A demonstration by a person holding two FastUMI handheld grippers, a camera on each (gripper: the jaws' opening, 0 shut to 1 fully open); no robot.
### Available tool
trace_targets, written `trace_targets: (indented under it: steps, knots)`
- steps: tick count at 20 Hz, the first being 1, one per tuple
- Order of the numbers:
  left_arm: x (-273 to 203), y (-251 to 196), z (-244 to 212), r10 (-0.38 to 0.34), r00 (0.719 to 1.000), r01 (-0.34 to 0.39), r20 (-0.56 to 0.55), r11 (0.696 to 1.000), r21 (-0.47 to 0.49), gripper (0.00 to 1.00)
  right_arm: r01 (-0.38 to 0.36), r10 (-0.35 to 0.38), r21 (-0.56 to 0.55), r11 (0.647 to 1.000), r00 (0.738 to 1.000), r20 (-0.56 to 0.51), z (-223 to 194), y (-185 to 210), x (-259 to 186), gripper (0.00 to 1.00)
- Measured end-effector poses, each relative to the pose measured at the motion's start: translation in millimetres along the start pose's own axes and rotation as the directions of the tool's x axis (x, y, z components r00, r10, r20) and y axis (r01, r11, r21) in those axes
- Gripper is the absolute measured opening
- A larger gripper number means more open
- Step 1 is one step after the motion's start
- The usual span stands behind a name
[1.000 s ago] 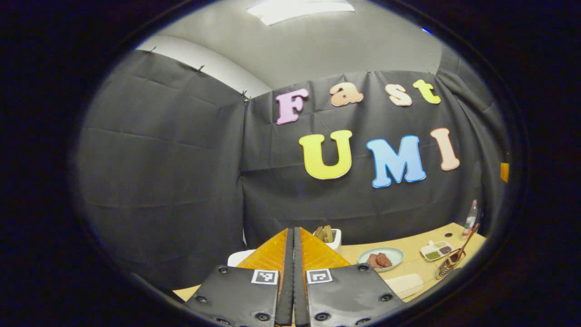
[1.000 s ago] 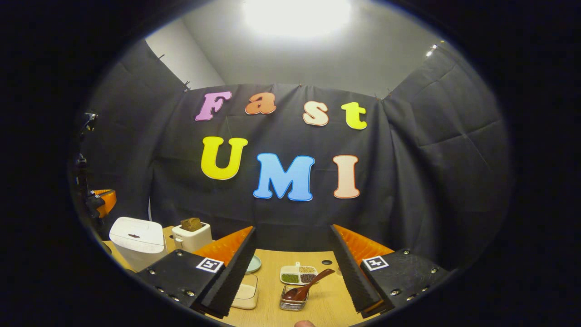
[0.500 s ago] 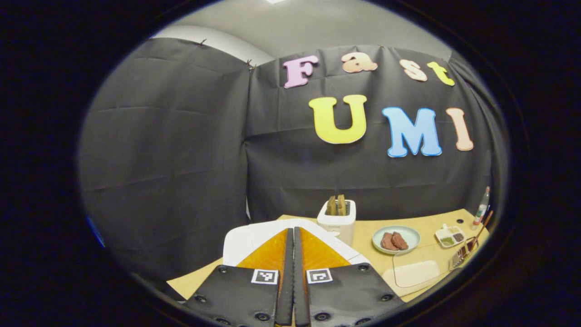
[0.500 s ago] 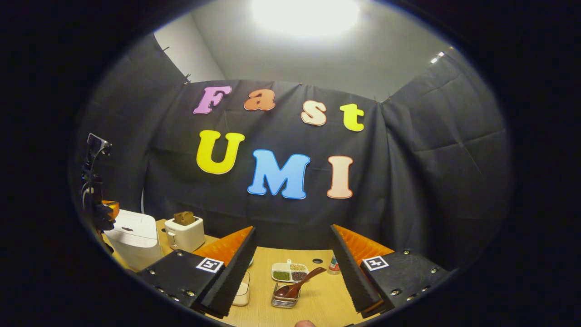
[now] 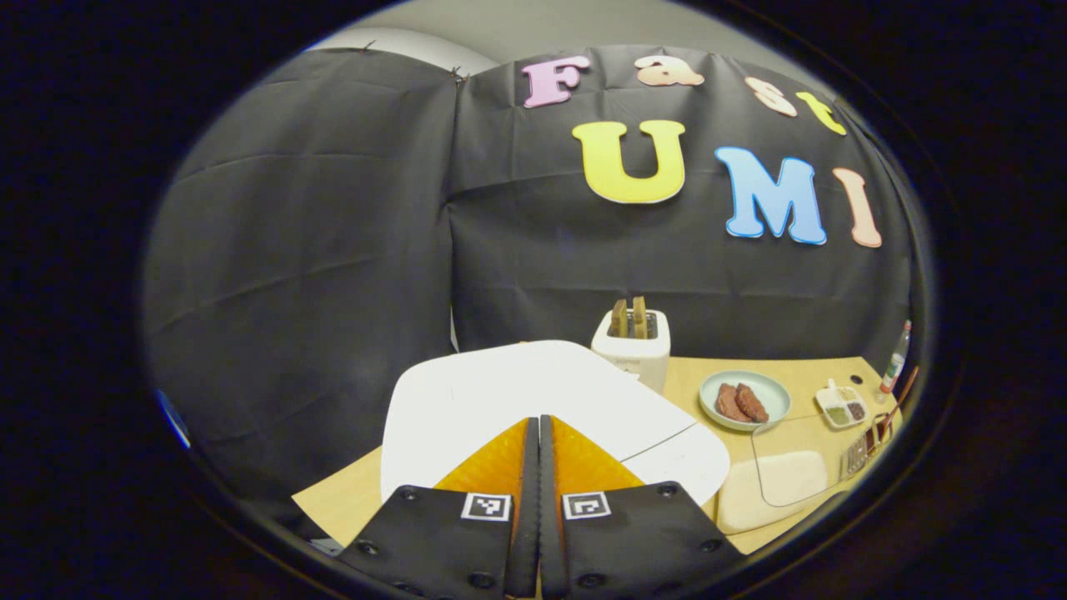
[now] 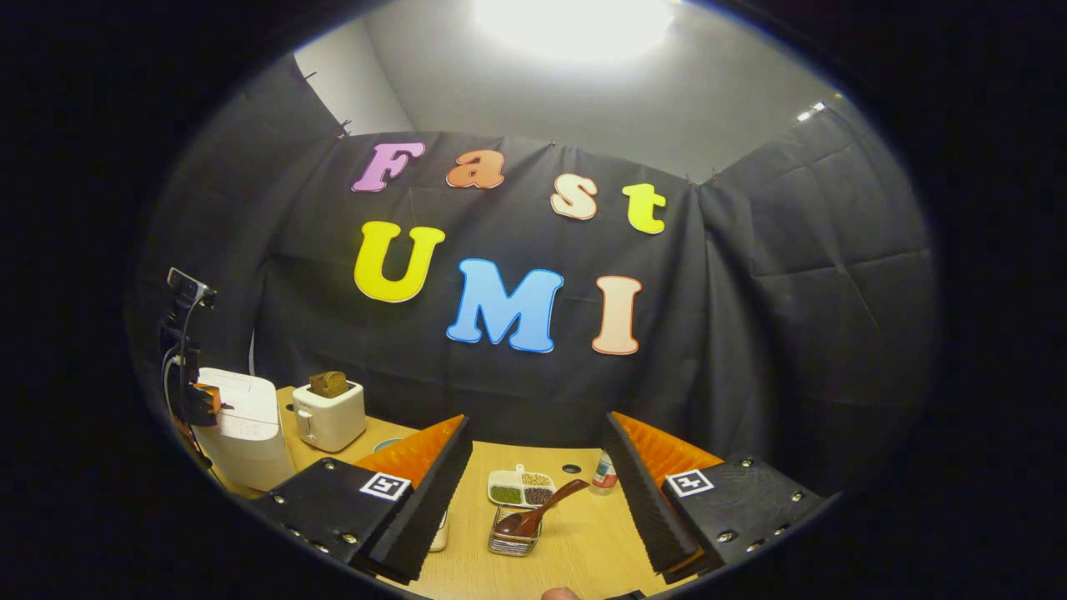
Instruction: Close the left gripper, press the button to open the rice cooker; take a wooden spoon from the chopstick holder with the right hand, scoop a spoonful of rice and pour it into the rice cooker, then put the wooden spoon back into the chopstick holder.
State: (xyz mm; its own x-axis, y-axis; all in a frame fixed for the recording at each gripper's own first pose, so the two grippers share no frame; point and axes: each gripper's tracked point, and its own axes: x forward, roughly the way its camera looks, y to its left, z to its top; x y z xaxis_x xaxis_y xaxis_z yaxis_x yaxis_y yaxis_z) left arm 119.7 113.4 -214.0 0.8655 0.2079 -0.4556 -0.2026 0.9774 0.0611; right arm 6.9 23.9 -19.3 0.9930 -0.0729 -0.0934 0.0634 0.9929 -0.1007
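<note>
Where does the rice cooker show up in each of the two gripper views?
Left gripper view: the rice cooker sits low and central, just beyond the shut left gripper.
Right gripper view: the rice cooker stands at the far left.
Shared landmark: the toaster beside it.

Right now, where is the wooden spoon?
In the right gripper view, the spoon rests tilted in the wire holder, ahead between the open fingers, just before the divided dish.
</note>
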Motion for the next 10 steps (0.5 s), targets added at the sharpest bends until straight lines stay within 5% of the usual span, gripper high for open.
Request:
trace_targets:
  steps: [10]
  knots:
    - [7.8, -5.1, -8.6, -0.033, 0.999, 0.032, 0.022, 0.998, 0.057, 0.09, -0.002, 0.001, -0.007, 1.000, 1.000, -0.007, 0.8, 36.7, -0.5, 0.96]
